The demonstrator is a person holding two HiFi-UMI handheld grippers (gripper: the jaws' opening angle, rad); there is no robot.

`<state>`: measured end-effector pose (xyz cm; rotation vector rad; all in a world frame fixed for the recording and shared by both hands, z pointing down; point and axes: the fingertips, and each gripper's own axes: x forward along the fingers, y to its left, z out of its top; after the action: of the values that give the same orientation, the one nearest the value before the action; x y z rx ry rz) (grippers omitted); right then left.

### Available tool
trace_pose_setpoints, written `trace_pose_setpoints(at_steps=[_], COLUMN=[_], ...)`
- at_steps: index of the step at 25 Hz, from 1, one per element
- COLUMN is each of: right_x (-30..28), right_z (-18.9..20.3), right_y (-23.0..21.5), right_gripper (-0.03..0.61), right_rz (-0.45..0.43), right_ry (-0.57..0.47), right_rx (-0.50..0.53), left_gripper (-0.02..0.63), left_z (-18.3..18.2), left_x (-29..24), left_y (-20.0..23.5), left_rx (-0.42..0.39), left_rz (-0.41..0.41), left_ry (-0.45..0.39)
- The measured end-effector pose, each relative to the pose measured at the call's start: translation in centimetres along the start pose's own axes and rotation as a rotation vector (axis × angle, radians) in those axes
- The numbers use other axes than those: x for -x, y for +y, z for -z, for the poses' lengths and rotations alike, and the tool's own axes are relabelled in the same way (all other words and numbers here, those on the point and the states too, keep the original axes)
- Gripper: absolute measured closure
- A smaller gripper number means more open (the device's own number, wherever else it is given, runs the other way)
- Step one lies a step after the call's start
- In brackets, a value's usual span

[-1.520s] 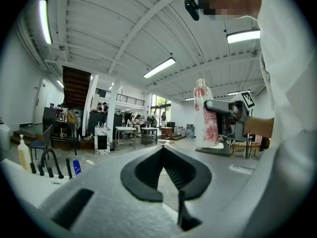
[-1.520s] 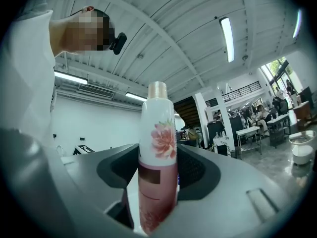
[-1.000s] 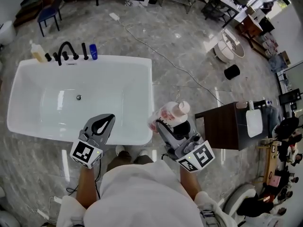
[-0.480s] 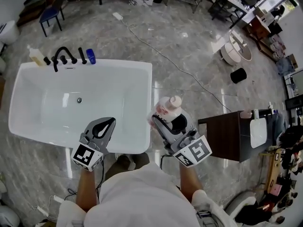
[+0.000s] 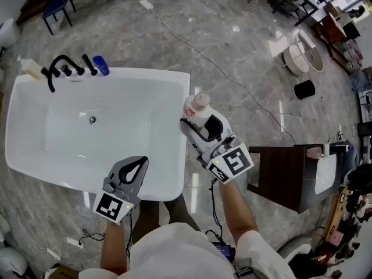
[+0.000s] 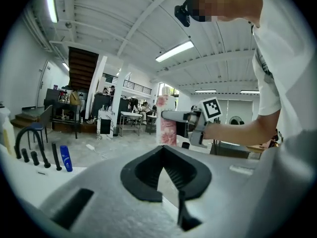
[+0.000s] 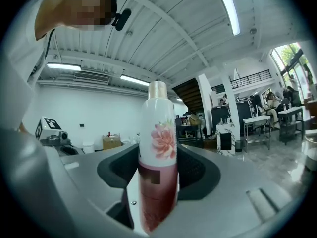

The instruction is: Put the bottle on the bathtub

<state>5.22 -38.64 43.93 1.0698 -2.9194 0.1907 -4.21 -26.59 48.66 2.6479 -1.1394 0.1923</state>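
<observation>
The right gripper [image 5: 192, 122] is closed on the bottle [image 5: 199, 104], a white and pink container with a flower print; its jaws clamp the lower body and the bottle stands upright. The bottle is held just right of the right rim of the white bathtub [image 5: 174, 81]; contact with the rim cannot be determined. The left gripper [image 5: 141, 161] has its jaws together and empty, positioned over the near rim of the bathtub. A black faucet [image 5: 57, 66] and a blue bottle [image 5: 100, 65] stand at the far left rim.
</observation>
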Motion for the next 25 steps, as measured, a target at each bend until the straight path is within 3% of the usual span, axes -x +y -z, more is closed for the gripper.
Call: trace_pose_setpoints(at_steps=[8,15,20,25], right_x=[-11.7,-21.1,-26.1,-29.7], right_z=[12.7,23.4,28.1,30.3], right_y=[-7.9,-13.6,-17.0,-21.0], right_gripper=[0.339,0.341,0.341,0.341], right_rz=[0.028,0.066,0.093,0.178], right_ry=[0.052,0.069,0.075,0.051], right_rx=[-0.007,0.009,0.033,0.050], left_gripper=[0.612,0.612,0.612,0.612], left_z=[9.8,18.4,22.1,24.5], left_x=[-4.8,-6.9,-7.1,-6.7], left_y=[5.6,7.8,9.3,10.3], left_rx=[0.160,0.236,0.265,0.255], left_rz=[0.014,0.050,0.032,0.014], left_ry=[0.019,0.075,0.116,0.156])
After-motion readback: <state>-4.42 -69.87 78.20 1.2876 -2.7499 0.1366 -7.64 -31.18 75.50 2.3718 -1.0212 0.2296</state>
